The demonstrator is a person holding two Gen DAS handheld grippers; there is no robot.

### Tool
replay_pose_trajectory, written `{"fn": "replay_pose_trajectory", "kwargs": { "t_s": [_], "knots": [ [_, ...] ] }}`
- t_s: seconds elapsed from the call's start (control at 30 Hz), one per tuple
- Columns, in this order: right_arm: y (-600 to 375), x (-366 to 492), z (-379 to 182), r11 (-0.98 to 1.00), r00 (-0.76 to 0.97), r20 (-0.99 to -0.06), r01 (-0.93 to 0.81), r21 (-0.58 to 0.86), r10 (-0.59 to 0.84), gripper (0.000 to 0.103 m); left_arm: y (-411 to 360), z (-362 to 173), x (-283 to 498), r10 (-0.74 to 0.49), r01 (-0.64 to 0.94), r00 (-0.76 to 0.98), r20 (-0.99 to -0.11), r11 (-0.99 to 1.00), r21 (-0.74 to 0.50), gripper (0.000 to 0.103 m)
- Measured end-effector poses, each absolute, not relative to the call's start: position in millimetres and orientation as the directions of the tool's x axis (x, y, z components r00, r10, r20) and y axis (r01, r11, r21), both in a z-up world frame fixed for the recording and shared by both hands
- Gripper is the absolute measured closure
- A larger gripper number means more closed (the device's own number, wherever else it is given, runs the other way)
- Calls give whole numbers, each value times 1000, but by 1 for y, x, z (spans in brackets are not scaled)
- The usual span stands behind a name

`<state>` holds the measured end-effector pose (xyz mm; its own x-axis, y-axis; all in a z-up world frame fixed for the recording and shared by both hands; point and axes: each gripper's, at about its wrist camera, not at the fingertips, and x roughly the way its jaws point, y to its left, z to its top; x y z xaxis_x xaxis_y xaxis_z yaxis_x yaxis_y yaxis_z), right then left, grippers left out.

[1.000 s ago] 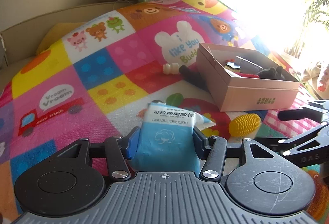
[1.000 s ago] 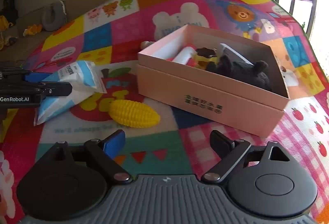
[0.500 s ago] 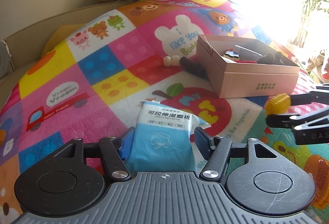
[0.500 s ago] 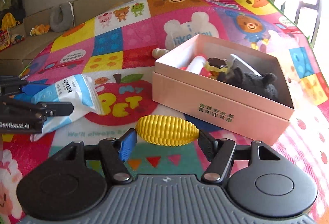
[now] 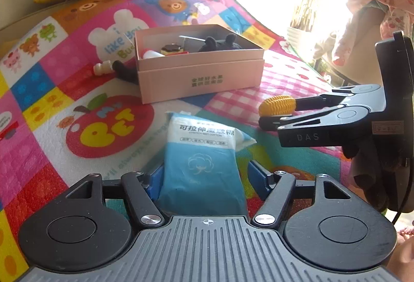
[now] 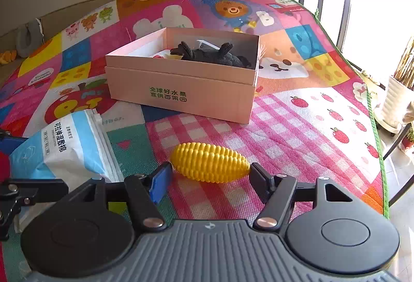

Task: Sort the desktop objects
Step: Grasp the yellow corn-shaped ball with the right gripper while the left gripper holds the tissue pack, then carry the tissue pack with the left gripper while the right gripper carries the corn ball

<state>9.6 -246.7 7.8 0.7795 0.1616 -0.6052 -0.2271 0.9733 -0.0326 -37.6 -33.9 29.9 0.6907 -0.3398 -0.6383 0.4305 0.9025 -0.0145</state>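
My left gripper (image 5: 205, 174) is shut on a blue and white wipes packet (image 5: 201, 152), held above the play mat; the packet also shows in the right wrist view (image 6: 64, 150). My right gripper (image 6: 208, 176) is shut on a yellow toy corn (image 6: 209, 161), lifted above the mat; the corn also shows in the left wrist view (image 5: 276, 104). The open pink cardboard box (image 5: 201, 77) sits ahead of both grippers and holds a black plush toy (image 6: 212, 54) and small items.
A colourful cartoon play mat (image 6: 297, 113) covers the surface. A small white bottle (image 5: 102, 67) and a dark object (image 5: 124, 69) lie left of the box. The mat's green edge (image 6: 372, 113) runs on the right, with a plant pot (image 6: 396, 103) beyond.
My right gripper closed on the corn, lifted it and moved right of the box front. My left gripper carried the wipes packet right, closer to the box.
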Motion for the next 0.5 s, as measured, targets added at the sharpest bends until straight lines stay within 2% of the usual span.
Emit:
{"fn": "replay_pose_trajectory", "kwargs": {
  "t_s": [0.1, 0.33, 0.5],
  "knots": [
    [-248, 8, 6, 974, 784, -597, -226, -25, 167, 36, -33, 27, -40, -329, 431, 682, -654, 902, -4, 25],
    [-251, 8, 3, 977, 791, -587, -214, -7, 169, 20, -29, 23, -34, -277, 382, 687, -672, 924, 10, 17],
    [-252, 7, 3, 976, 791, -584, -220, 1, 179, 17, -17, 25, -32, -211, 340, 712, -670, 938, 66, 9]
  ]
}}
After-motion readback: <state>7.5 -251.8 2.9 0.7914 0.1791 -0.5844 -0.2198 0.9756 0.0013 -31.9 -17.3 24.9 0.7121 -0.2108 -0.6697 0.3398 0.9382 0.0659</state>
